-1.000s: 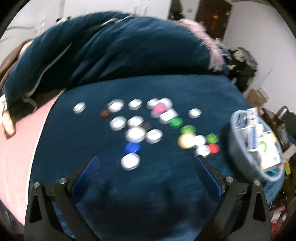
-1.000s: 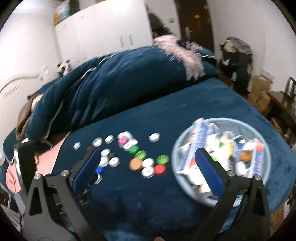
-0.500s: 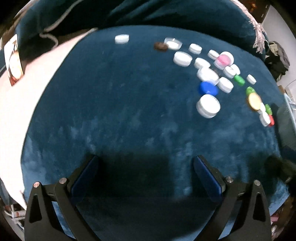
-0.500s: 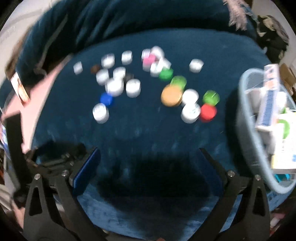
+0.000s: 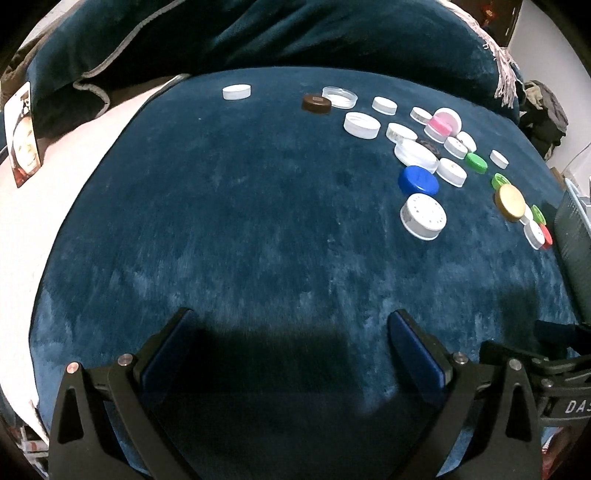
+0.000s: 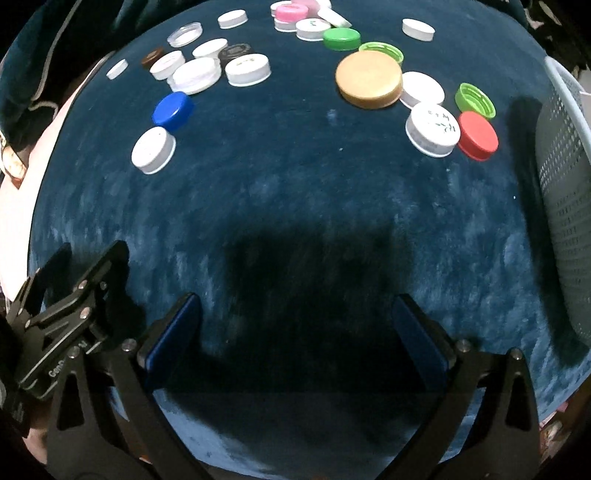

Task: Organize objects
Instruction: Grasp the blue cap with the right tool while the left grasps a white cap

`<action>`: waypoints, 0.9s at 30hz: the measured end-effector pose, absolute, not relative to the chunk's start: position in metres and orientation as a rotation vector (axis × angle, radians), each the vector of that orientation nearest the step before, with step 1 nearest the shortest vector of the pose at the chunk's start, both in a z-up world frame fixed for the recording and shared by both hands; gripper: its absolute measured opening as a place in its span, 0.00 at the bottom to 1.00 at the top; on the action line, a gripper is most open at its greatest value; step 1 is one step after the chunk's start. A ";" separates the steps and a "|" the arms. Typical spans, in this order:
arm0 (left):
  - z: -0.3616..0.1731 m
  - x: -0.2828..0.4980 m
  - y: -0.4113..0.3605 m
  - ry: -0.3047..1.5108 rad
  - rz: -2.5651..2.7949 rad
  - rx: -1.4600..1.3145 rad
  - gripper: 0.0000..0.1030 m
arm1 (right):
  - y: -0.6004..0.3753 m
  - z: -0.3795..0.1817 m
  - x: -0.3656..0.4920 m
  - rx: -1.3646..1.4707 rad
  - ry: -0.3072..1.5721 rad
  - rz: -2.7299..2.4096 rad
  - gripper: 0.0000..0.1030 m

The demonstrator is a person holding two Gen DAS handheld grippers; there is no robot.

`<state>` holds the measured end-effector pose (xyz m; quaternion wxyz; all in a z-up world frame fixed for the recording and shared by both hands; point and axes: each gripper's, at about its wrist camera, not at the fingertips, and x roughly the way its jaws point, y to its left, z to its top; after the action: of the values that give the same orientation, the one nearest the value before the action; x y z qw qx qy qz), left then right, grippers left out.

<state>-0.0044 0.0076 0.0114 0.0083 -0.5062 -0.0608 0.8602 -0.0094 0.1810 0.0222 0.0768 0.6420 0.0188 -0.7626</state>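
Right wrist view: round plastic caps [image 6: 369, 79] dot plush blanket [image 6: 295, 192].

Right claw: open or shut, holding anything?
Open and empty. The right claw has its blue pads wide apart, with only the blue blanket between them.

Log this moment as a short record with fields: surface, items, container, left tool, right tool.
surface: dark blue blanket
items: loose bottle caps, mostly white, plus a gold cap, blue cap, red cap, pink cap and green caps
container: mesh basket at the right edge, beside the red cap
left tool: open, empty, over bare blanket
right tool: open, empty, short of the caps
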 end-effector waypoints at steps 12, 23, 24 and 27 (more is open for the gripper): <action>0.012 -0.002 0.007 -0.169 2.661 -1.574 1.00 | 0.188 0.030 0.005 1.833 -0.047 -2.367 1.00; 0.018 -0.004 0.005 -0.170 2.651 -1.576 0.99 | 0.170 0.071 -0.024 1.485 -0.083 -2.415 0.89; 0.022 -0.004 0.002 -0.182 2.664 -1.553 0.99 | 0.157 0.070 -0.029 1.477 -0.071 -2.405 0.89; 0.027 -0.004 -0.007 -0.201 2.706 -1.547 0.99 | 0.138 0.066 -0.040 1.474 -0.057 -2.353 0.85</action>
<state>-0.0035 -0.0075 0.0266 0.0090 -0.4952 -0.0643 0.8663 -0.0396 0.1375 0.0663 0.1814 0.5219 -0.0201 -0.8332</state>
